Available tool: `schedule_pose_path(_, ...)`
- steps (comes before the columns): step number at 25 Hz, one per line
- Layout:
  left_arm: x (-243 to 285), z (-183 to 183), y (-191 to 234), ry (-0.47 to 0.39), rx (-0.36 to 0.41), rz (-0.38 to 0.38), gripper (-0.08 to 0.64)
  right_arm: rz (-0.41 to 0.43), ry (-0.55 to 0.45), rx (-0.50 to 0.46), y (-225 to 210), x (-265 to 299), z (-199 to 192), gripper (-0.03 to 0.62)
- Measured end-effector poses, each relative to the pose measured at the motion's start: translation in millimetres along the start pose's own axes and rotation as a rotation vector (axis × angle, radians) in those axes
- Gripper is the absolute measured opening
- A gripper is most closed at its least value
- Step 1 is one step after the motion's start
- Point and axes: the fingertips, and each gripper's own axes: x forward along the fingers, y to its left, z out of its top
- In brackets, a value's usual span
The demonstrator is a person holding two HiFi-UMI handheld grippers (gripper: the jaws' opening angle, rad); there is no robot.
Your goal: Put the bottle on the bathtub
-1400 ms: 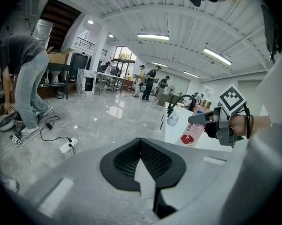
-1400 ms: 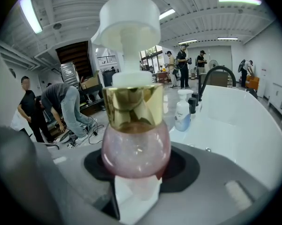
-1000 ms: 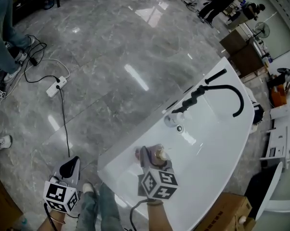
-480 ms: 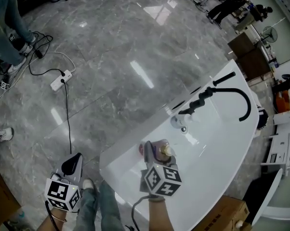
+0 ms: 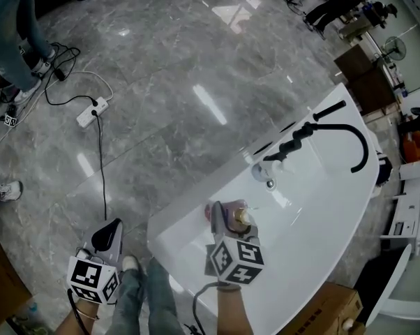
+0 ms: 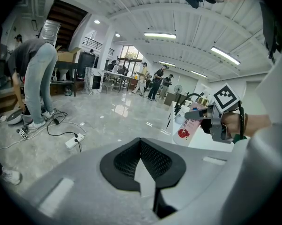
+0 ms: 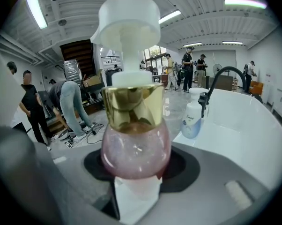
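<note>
Pink pump bottle, gold-collared, sits clamped in your right gripper over the near rim of the white bathtub; your left gripper hangs closed and empty above the marble floor.

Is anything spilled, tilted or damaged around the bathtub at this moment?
Nothing stands out. The right gripper holds the pink bottle upright over the bathtub, the white bottle by the tap stands upright, and no spill shows.

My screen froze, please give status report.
Right gripper shut on pink pump bottle, at bathtub rim. Left gripper shut, empty. Dove bottle near faucet, not blocking.
</note>
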Motion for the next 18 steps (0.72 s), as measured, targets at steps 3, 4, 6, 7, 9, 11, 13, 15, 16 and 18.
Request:
schedule_pose_path(3, 0, -1, -2, -0.002, 0.004, -0.003, -0.003, 0.007, -0.008, -0.012, 1, -2, -1, 0.224)
schedule_pose_path(4, 0, -1, -2, -0.003, 0.004, -0.004, -0.003, 0.008, -0.011, -0.020, 1, -2, -2, 0.224)
schedule_pose_path(6, -1, -2, -3, -0.005, 0.003, -0.004, -0.003, 0.009, -0.016, -0.044, 5, -2, -3, 0.224)
schedule_pose_path(7, -1, -3, -3, -0.005, 0.002, -0.004, -0.003, 0.009, -0.018, -0.061, 7, -2, -3, 0.224)
schedule_pose_path(9, -2, -5, -4, -0.005, 0.000, -0.004, -0.003, 0.009, -0.023, -0.099, 11, -3, -5, 0.224)
schedule_pose_path(11, -4, -8, -5, -0.005, -0.002, -0.003, -0.002, 0.006, -0.029, -0.129, 14, -4, -7, 0.224)
schedule_pose_path(13, -4, -9, -6, -0.003, -0.004, -0.001, -0.003, 0.004, -0.032, -0.138, 14, -4, -7, 0.224)
schedule_pose_path(15, -5, -10, -4, -0.002, -0.003, 0.002, -0.003, 0.006, -0.032, -0.136, 14, -4, -7, 0.224)
schedule_pose_path(16, -6, -10, -3, -0.001, -0.004, 0.004, -0.003, 0.007, -0.032, -0.137, 14, -4, -6, 0.224)
schedule_pose_path(18, -7, -10, -1, -0.002, -0.006, 0.008, -0.003, 0.008, -0.033, -0.139, 16, -4, -6, 0.224)
